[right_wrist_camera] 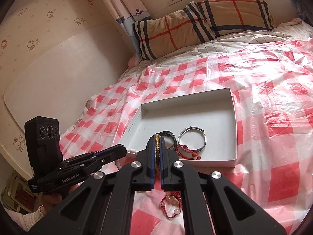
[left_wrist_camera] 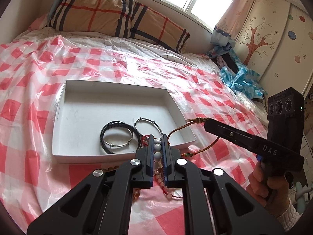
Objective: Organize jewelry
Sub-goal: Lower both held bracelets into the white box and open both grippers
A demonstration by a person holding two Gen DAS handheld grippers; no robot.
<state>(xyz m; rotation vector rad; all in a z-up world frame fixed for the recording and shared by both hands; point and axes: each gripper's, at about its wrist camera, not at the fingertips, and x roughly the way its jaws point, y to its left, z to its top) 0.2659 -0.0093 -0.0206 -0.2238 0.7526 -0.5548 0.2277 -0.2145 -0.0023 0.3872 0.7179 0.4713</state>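
A white box tray [left_wrist_camera: 78, 105] lies on the checked bed cover and shows in both views [right_wrist_camera: 233, 117]. In it lie a black braided bracelet [left_wrist_camera: 109, 129], silver bangles [left_wrist_camera: 144, 121] [right_wrist_camera: 192, 137] and a red cord bracelet [right_wrist_camera: 187, 151]. My left gripper [left_wrist_camera: 157, 145] is shut on a white bead bracelet [left_wrist_camera: 157, 146] at the tray's near edge. My right gripper [right_wrist_camera: 156, 143] is shut on a gold and red cord bracelet [right_wrist_camera: 156, 144], which hangs over the tray's right corner [left_wrist_camera: 195, 120]. Loose red and amber bead bracelets [right_wrist_camera: 172, 201] lie below both grippers.
A plaid pillow [left_wrist_camera: 109, 13] lies at the head of the bed. Crumpled blue cloth [left_wrist_camera: 240, 78] sits at the right edge by a decorated wardrobe [left_wrist_camera: 273, 39]. A wall with cartoon wallpaper [right_wrist_camera: 39, 39] borders the bed's left side.
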